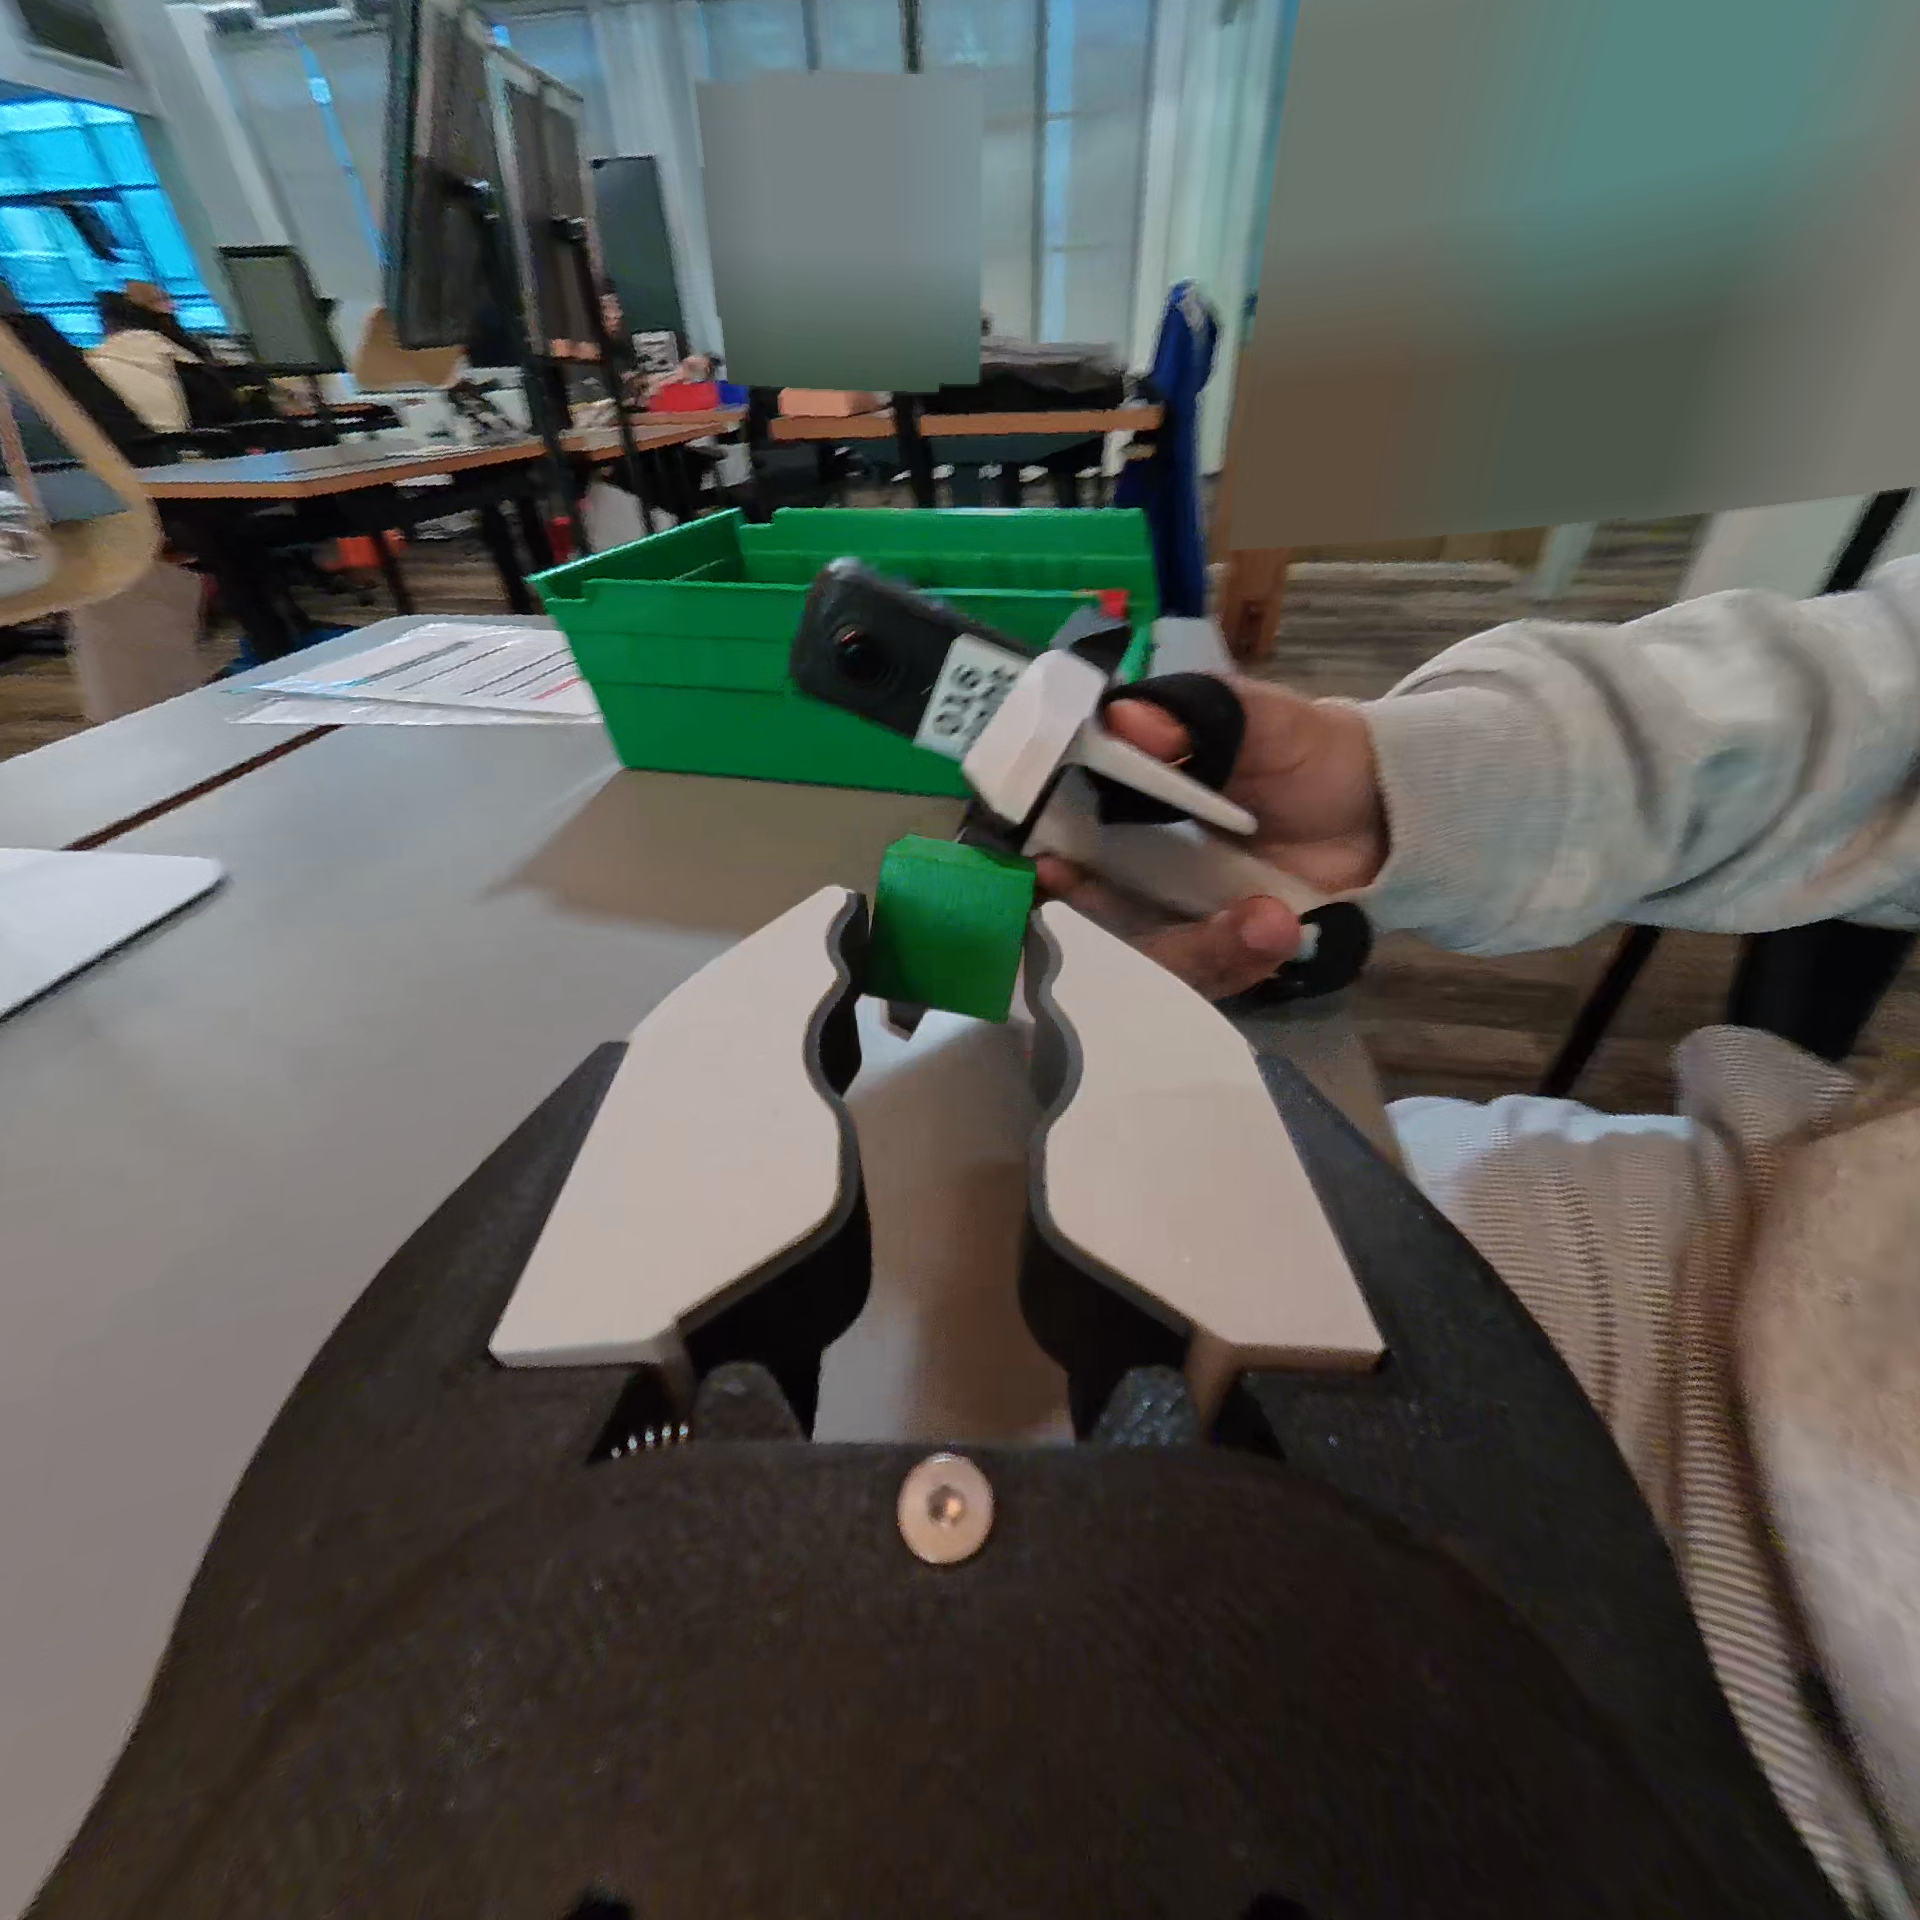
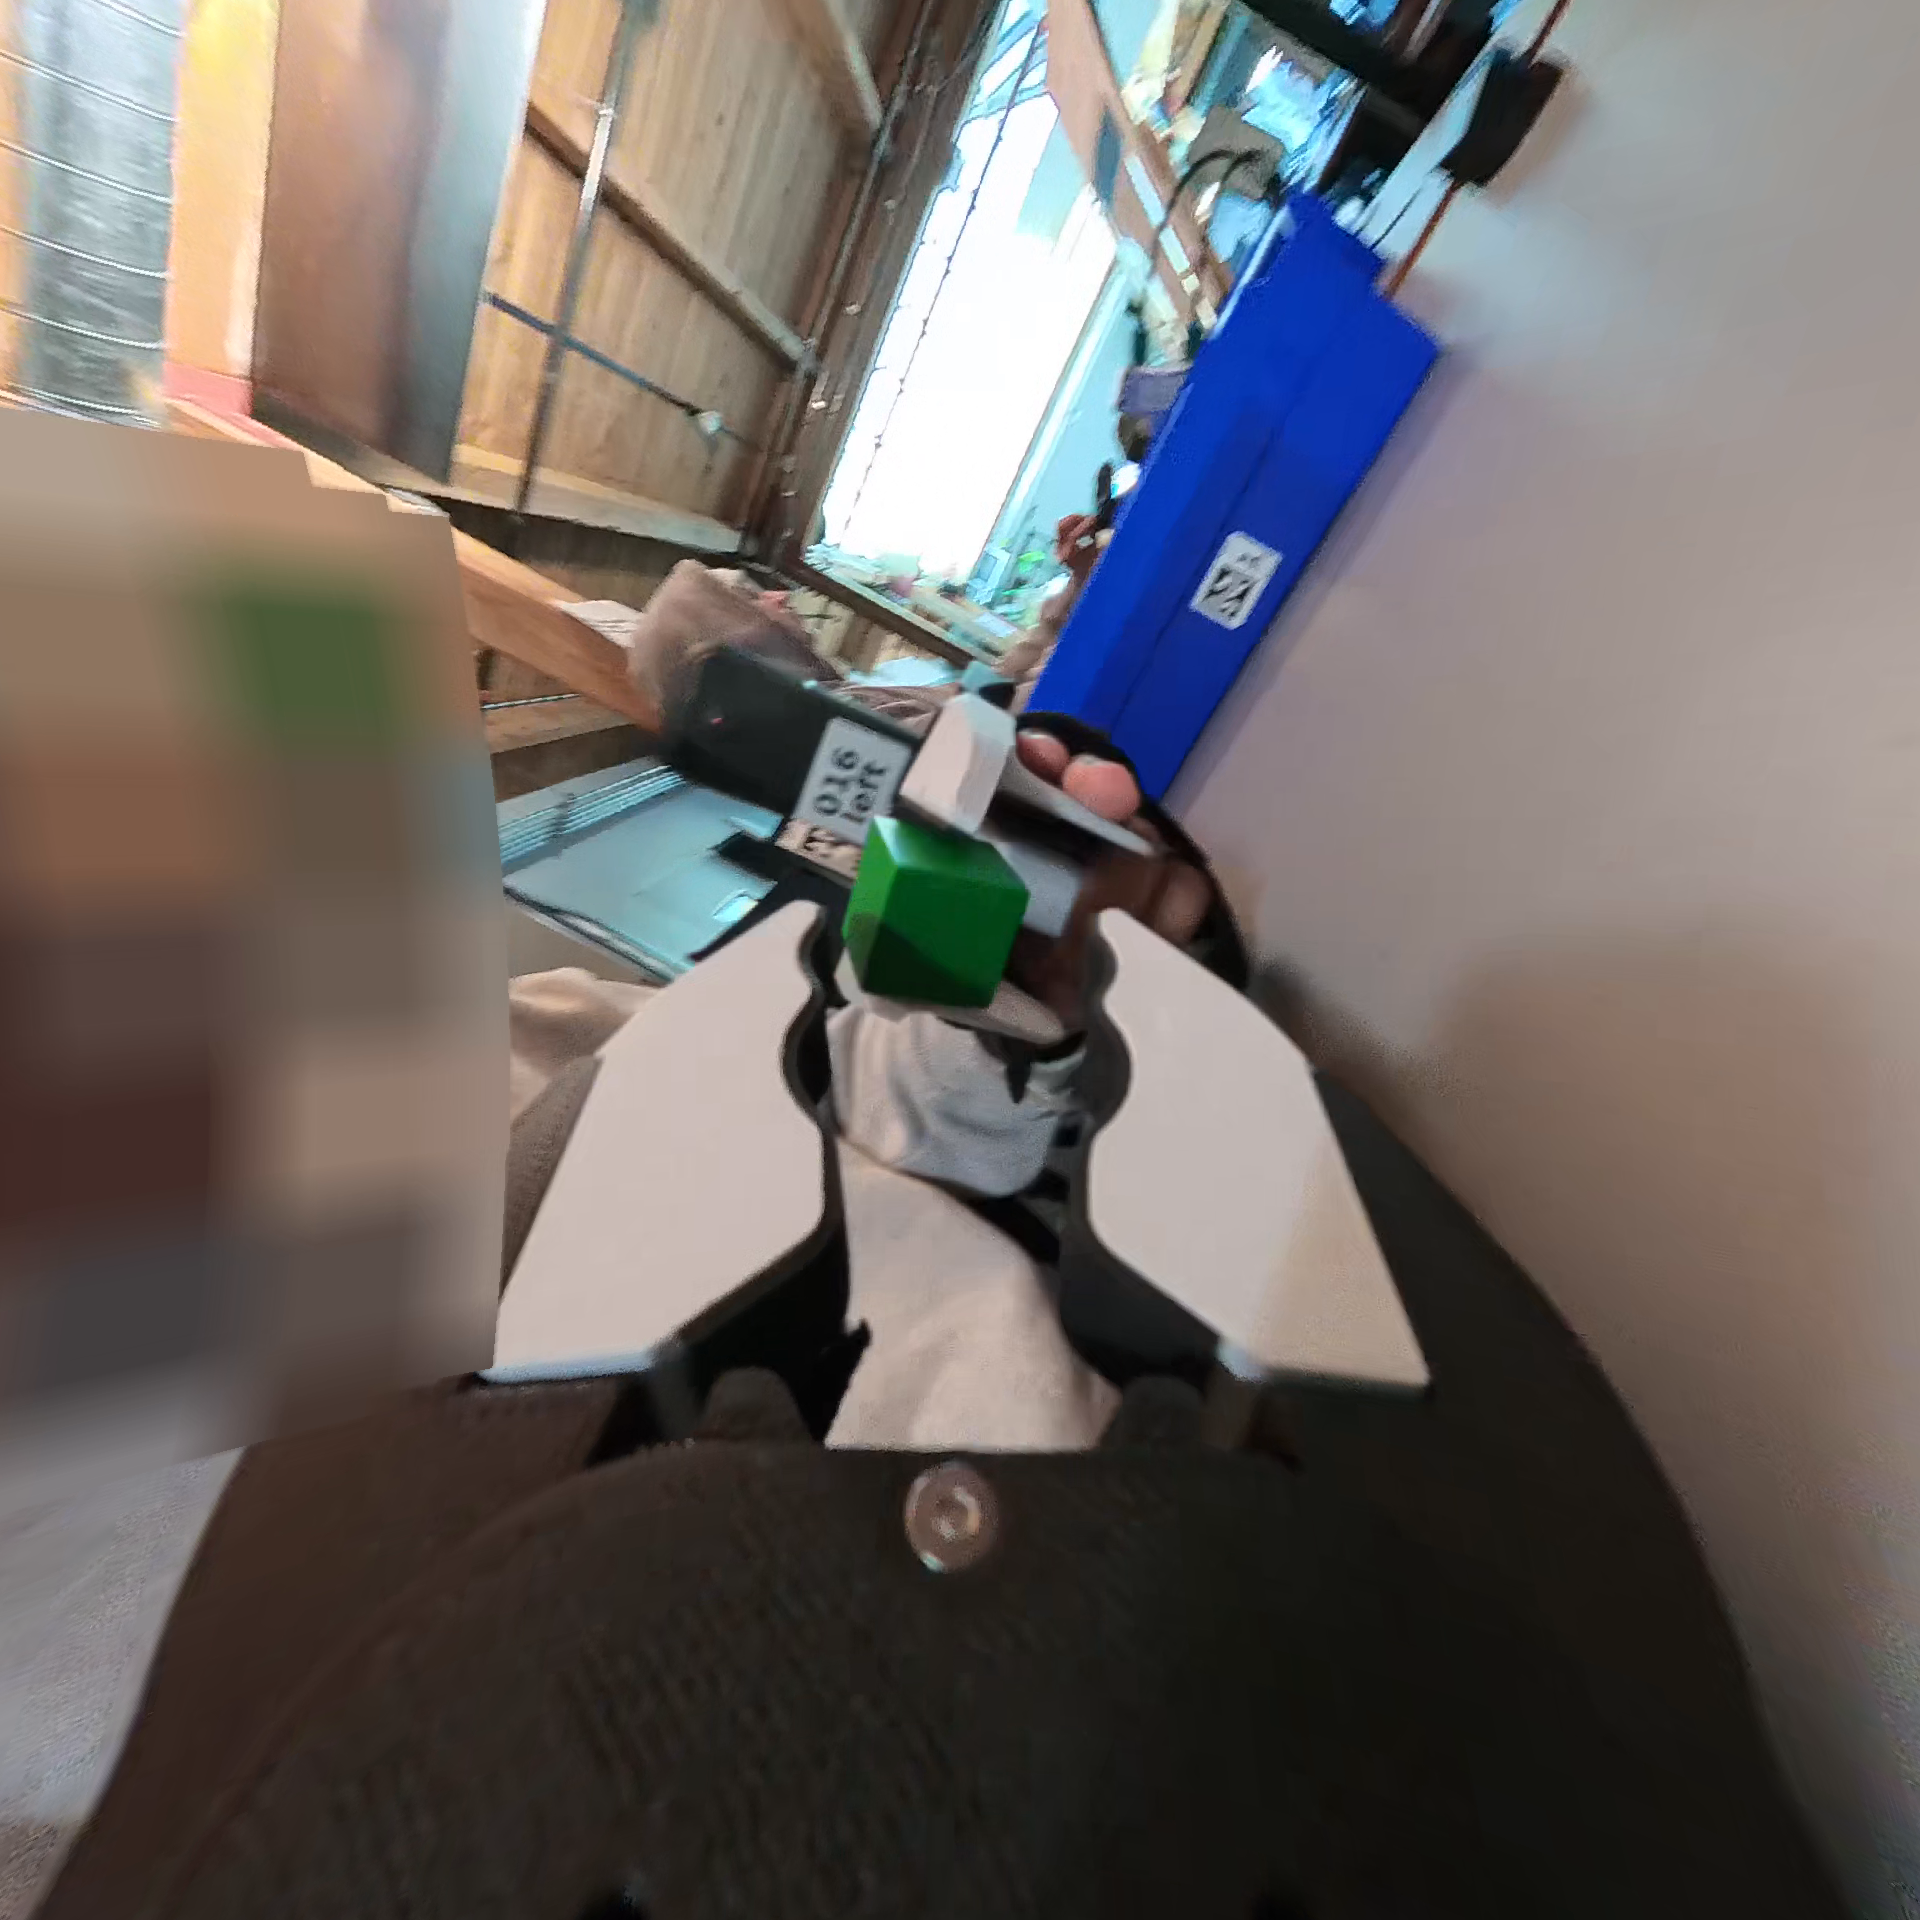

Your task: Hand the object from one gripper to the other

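Note:
A green cube (image 1: 945, 930) sits between my left gripper's (image 1: 945, 935) two pale fingertips, which are shut on its sides and hold it above the grey table (image 1: 312, 987). In the right wrist view the same cube (image 2: 935, 914) lies between my right gripper's (image 2: 956, 945) fingers. Those fingers are open, with a clear gap on the cube's right side. The right gripper's black camera (image 1: 862, 655) and the hand (image 1: 1299, 790) holding it show just beyond the cube. The left gripper's camera (image 2: 769, 727) shows in the right wrist view.
A green plastic bin (image 1: 707, 665) stands on the table behind the cube, with printed papers (image 1: 436, 675) to its left and a white sheet (image 1: 83, 914) at the left edge. A blue cabinet (image 2: 1247, 468) is in the background. The person's lap (image 1: 1662, 1351) is at the right.

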Motion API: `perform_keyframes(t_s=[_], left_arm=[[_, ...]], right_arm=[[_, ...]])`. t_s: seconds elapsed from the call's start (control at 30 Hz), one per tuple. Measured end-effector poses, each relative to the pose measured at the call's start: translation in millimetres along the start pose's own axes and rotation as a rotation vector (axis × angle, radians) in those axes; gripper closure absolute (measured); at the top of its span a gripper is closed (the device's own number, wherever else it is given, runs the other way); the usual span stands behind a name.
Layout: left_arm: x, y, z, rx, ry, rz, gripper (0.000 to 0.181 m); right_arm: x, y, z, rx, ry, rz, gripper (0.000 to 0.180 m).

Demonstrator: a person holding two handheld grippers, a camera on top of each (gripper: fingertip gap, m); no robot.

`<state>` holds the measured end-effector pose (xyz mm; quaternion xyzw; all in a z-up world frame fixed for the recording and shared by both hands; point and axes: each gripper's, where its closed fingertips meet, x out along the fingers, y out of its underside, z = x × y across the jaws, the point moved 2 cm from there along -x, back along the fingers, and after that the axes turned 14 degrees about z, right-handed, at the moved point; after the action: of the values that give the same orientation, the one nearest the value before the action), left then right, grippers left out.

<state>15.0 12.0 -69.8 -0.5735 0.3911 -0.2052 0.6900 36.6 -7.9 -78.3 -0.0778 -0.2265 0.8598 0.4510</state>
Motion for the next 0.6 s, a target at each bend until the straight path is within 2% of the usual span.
perform_keyframes(t_s=[0.03, 0.17, 0.27, 0.37, 0.47, 0.6], left_arm=[[-1, 2, 4, 0.021, -0.048, 0.022, 0.152], [-2, 5, 18, 0.089, -0.232, 0.106, 0.152], [0, 16, 27, 0.197, -0.388, 0.250, 0.152], [4, 23, 28, 0.272, -0.470, 0.353, 0.151], [6, 24, 26, 0.320, -0.511, 0.400, 0.151], [10, 26, 20, 0.387, -0.524, 0.433, 0.151]], right_arm=[[-2, -2, -3, -0.030, 0.053, -0.011, 0.130], [-11, -11, -6, -0.211, 0.294, -0.058, 0.128], [-19, -18, -3, -0.376, 0.497, -0.096, 0.129], [-22, -21, 0, -0.515, 0.669, -0.090, 0.132], [-15, -17, -2, -0.580, 0.765, -0.040, 0.134], [0, -6, -12, -0.589, 0.807, 0.059, 0.137]])
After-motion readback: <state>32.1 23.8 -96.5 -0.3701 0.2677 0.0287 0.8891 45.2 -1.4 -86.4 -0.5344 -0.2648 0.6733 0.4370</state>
